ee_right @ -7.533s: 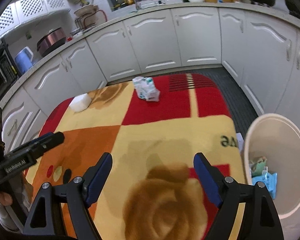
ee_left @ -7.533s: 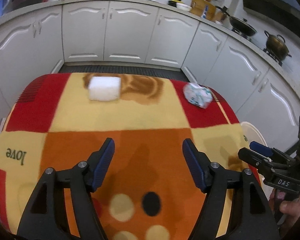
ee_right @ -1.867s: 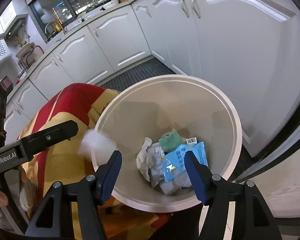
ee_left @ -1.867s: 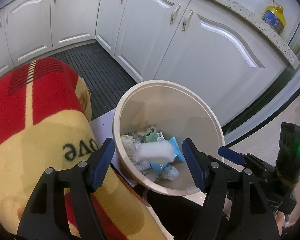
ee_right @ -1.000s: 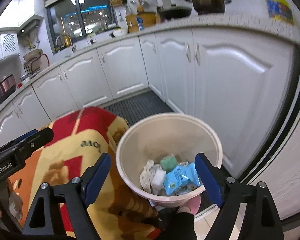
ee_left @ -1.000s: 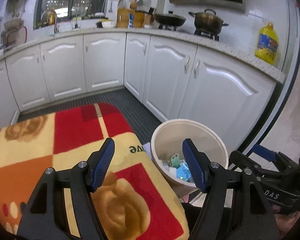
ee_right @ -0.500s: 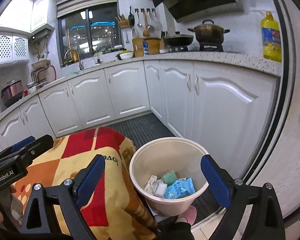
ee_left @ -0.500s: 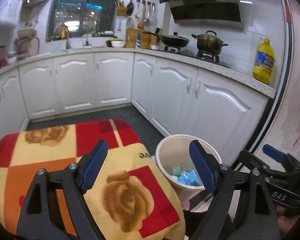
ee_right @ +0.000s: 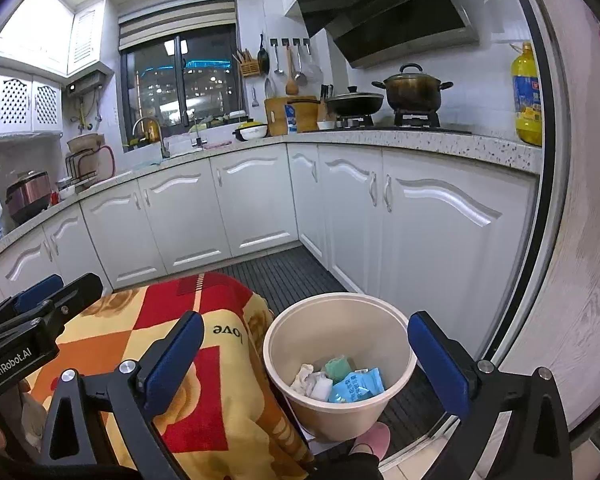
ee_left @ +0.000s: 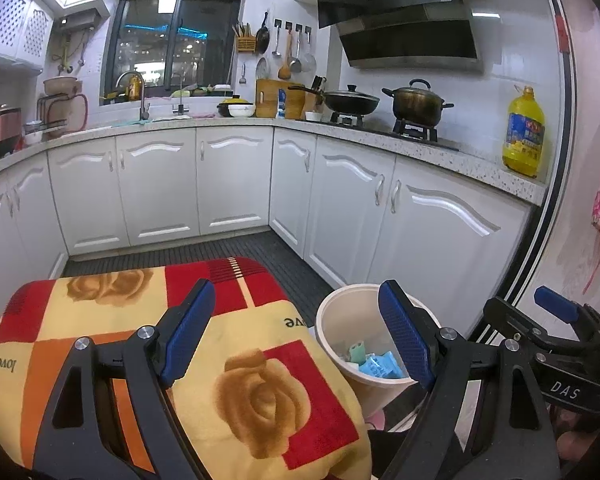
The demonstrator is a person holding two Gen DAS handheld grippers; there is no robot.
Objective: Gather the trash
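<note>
A beige trash bin (ee_right: 340,312) stands on the floor beside the blanket-covered table (ee_right: 204,392); it also shows in the left wrist view (ee_left: 340,312). Inside lie a blue wrapper (ee_right: 356,386), a green scrap, a white block and crumpled paper. My left gripper (ee_left: 296,336) is open and empty, held high over the table's right end. My right gripper (ee_right: 304,364) is open and empty, held high above the bin. No trash shows on the blanket (ee_left: 100,312).
White kitchen cabinets (ee_left: 228,184) curve around behind and to the right. A dark ribbed floor mat (ee_left: 228,246) lies between table and cabinets. A pink slipper (ee_right: 374,438) shows below the bin. The right gripper's body (ee_left: 556,344) is at the left view's right edge.
Both grippers have risen and pulled back from the bin, so the whole kitchen shows. Earlier a white block dropped from the left gripper into the bin.
</note>
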